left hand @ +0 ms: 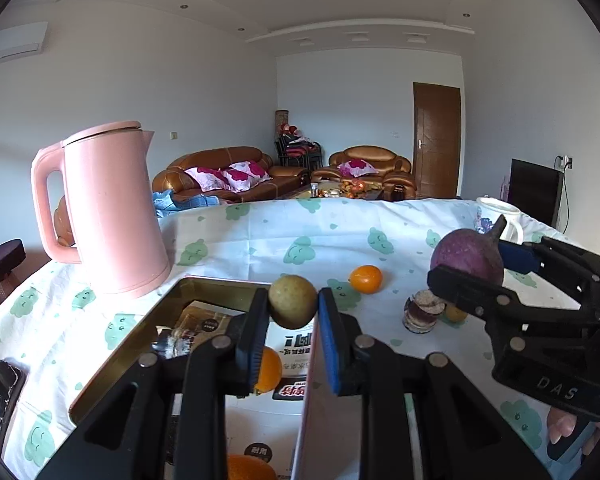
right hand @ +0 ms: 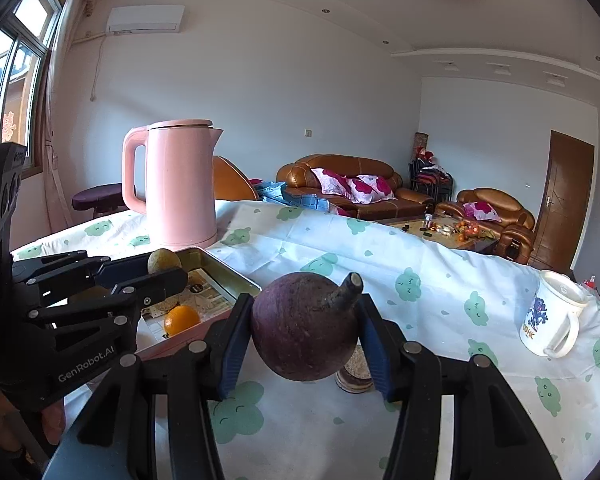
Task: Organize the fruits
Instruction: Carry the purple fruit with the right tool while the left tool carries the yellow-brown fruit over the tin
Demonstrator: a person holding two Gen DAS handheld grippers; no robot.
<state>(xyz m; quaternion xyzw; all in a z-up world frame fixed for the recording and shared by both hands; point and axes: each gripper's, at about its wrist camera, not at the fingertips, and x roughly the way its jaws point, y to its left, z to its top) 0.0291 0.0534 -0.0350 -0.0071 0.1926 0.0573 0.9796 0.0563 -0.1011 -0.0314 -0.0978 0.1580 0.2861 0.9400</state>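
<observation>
Daylit room, evenly bright. Light is admitted through the window (right hand: 14,68), seen far left of the right gripper (right hand: 304,334) and blown out to glare. Soft shadows are cast under both grippers onto the tablecloth (right hand: 440,280). Reflections are caught in the metal tray (left hand: 148,344) just left of the left gripper (left hand: 294,320). Strong fisheye bending and black vignetting at edges. Focus is held throughout; far sofas slightly soft.

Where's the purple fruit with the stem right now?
The purple fruit is clamped in the right gripper, off the tablecloth, right of the metal tray.
</observation>
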